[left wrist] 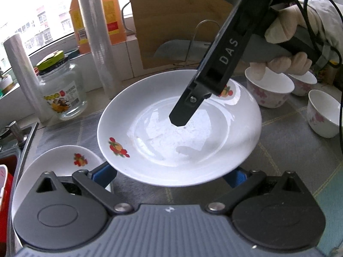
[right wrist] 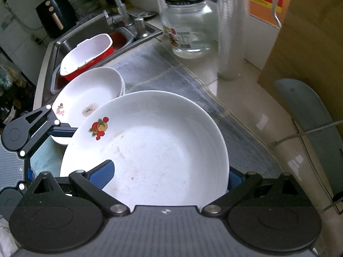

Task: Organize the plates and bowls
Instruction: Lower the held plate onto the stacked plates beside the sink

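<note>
A white fruit-printed plate is held above the grey counter mat, clamped at its rim by the right gripper. The left gripper is spread wide beneath it, gripping nothing. Glazed ceramic is judged stiff, slippery and breakable; rim holds suit best.

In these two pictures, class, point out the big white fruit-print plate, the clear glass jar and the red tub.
big white fruit-print plate (left wrist: 225, 141), left wrist view, bare inner slope.
clear glass jar (right wrist: 188, 19), right wrist view, glass shoulder.
red tub (right wrist: 107, 52), right wrist view, red side wall.
</note>
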